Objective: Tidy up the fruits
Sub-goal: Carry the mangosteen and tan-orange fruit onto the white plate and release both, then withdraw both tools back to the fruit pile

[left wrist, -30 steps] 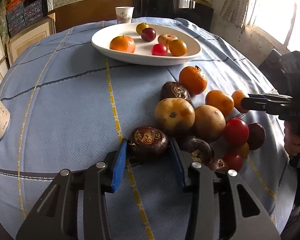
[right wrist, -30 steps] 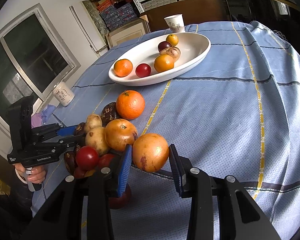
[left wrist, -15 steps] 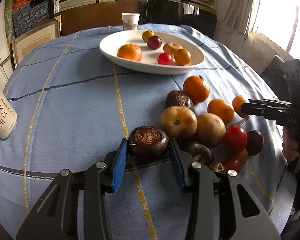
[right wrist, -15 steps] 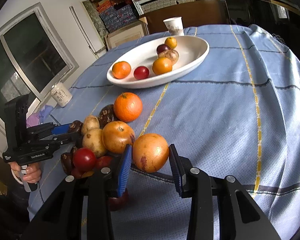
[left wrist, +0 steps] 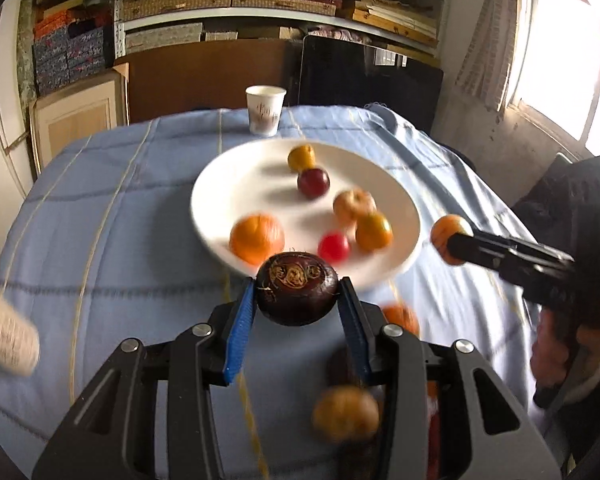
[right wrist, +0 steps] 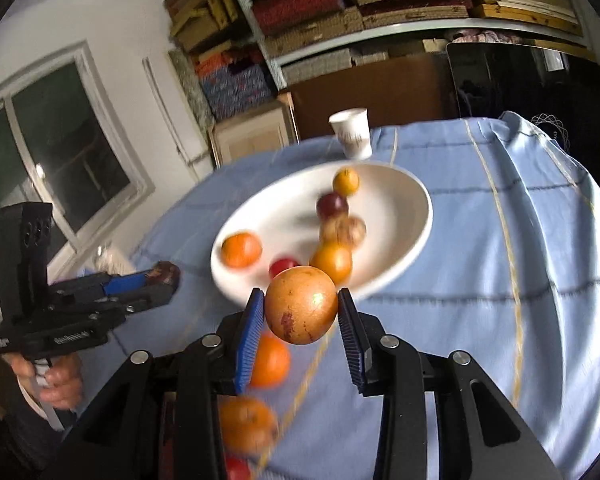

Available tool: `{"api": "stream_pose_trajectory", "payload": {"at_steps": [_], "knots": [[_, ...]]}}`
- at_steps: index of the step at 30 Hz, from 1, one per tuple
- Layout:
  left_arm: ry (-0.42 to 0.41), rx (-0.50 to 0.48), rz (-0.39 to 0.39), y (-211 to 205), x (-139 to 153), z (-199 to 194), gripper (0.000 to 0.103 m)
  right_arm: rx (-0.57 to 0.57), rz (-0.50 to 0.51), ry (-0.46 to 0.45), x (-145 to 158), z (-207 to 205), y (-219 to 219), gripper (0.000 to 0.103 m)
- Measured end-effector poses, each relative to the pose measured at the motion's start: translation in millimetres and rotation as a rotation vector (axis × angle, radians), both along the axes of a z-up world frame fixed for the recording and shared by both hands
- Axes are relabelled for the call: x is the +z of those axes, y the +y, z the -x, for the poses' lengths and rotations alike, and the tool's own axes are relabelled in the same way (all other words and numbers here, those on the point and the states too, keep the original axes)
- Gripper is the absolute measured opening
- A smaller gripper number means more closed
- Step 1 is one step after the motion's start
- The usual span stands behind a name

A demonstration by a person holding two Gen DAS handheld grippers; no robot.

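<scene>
we hold two fruits above a table (left wrist: 112,184) spread with a pale blue cloth. our left gripper (left wrist: 297,312) has its blue pads clamped on a dark purple fruit (left wrist: 297,289) with gold markings on top, its fingers pressed against both sides, and the fruit hangs clear of the cloth just in front of the near rim of the white plate (left wrist: 228,184). our right gripper (right wrist: 301,318) is clamped the same way on a round golden-brown fruit (right wrist: 301,305) with reddish spots, also lifted off the cloth and in line with the plate's near rim.

the plate sits toward the far side of the table and carries six pieces: an orange (left wrist: 257,238) near its front left, a small red fruit (left wrist: 333,246) and an orange-yellow one (left wrist: 373,232) toward the front, a pale brownish one (left wrist: 353,205) behind them, a dark red one (left wrist: 313,182) near the middle and a yellow one (left wrist: 301,157) at the back. a paper cup (left wrist: 265,110) stands upright by the far edge of the table, beyond the plate.

more fruit lies on the cloth below the grippers, toward the near edge, blurred by motion; among it we make out another orange (right wrist: 269,360) and a brownish-orange piece (right wrist: 247,424). a blurred white container (left wrist: 5,336) shows at the left edge in the left wrist view. a hand (right wrist: 54,376) grips the handle of the left gripper in the right wrist view.
</scene>
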State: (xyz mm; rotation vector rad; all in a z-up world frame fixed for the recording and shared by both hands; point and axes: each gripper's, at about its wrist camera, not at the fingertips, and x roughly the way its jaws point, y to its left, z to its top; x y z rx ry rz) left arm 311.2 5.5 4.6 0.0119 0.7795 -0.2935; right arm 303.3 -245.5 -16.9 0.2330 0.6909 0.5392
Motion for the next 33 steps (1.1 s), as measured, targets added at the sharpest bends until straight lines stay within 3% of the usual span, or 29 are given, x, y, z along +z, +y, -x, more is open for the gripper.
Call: {"api": "stream_pose_trajectory", "payload": {"at_steps": [6, 7, 9, 17, 24, 27, 33], "knots": [[0.038, 0.019, -0.003, -21, -12, -46, 0.044, -0.027, 0.01, -0.022, -2, -29, 13, 0.039], [0.042, 0.028, -0.004, -21, -12, -48, 0.066, -0.027, 0.009, -0.023, -3, -32, 14, 0.047], [0.03, 0.063, 0.023, -14, -7, -45, 0.092, -0.036, -0.009, -0.032, -1, -31, 12, 0.055], [-0.056, 0.13, 0.085, 17, 18, -4, 0.098, 0.003, -0.07, -0.074, 19, 0, -3, 0.058], [-0.004, 0.257, -0.02, 44, -20, 30, 0.098, 0.021, -0.045, -0.005, 1, 23, -7, 0.061], [0.035, 0.264, -0.036, 50, -31, 42, 0.098, 0.041, -0.032, 0.031, -8, 32, -4, 0.061], [0.027, 0.274, -0.064, 50, -33, 52, 0.098, 0.06, 0.032, 0.056, -18, 40, 8, 0.061]]}}
